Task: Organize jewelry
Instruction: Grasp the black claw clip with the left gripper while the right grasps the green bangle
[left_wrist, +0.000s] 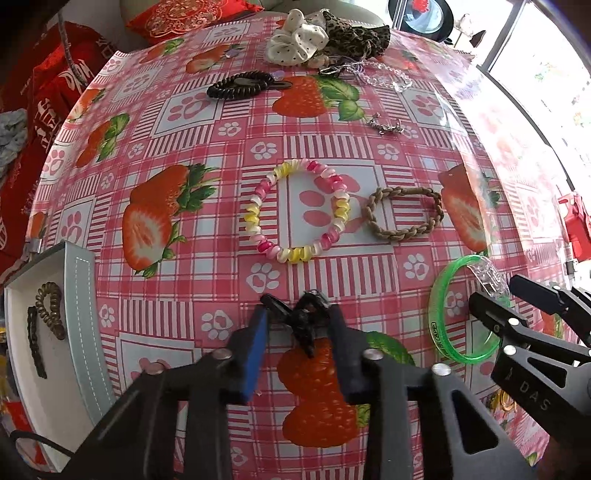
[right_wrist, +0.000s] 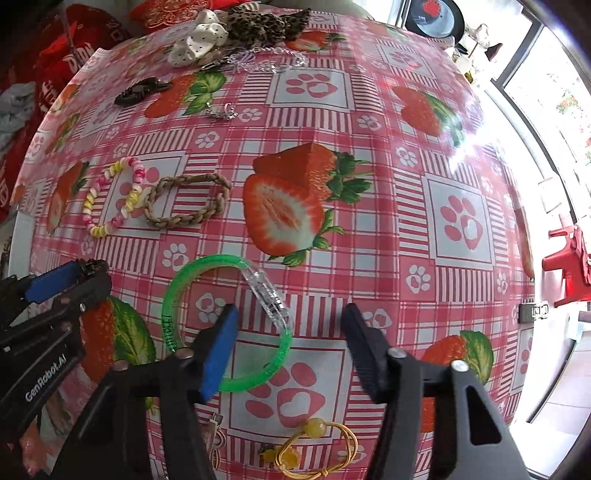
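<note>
My left gripper (left_wrist: 297, 317) is shut on a small black hair clip (left_wrist: 304, 323), held just above the strawberry tablecloth; it also shows at the left of the right wrist view (right_wrist: 79, 271). My right gripper (right_wrist: 291, 325) is open and empty over a green plastic bangle (right_wrist: 177, 291), whose clear clasp (right_wrist: 267, 291) lies between the jaws. The bangle shows in the left wrist view (left_wrist: 439, 317) too, with the right gripper (left_wrist: 496, 293) at its far side. A white jewelry tray (left_wrist: 79, 295) at the left holds a bronze coil hair tie (left_wrist: 50, 308) and a dark chain (left_wrist: 35, 347).
On the table lie a pink-yellow coil bracelet (left_wrist: 297, 210), a braided tan band (left_wrist: 404, 212), a dark coil tie with a clip (left_wrist: 240, 85), a small silver piece (left_wrist: 386, 125), scrunchies (left_wrist: 299, 38), a clear bead chain (left_wrist: 384, 75) and a yellow bead cord (right_wrist: 314, 448).
</note>
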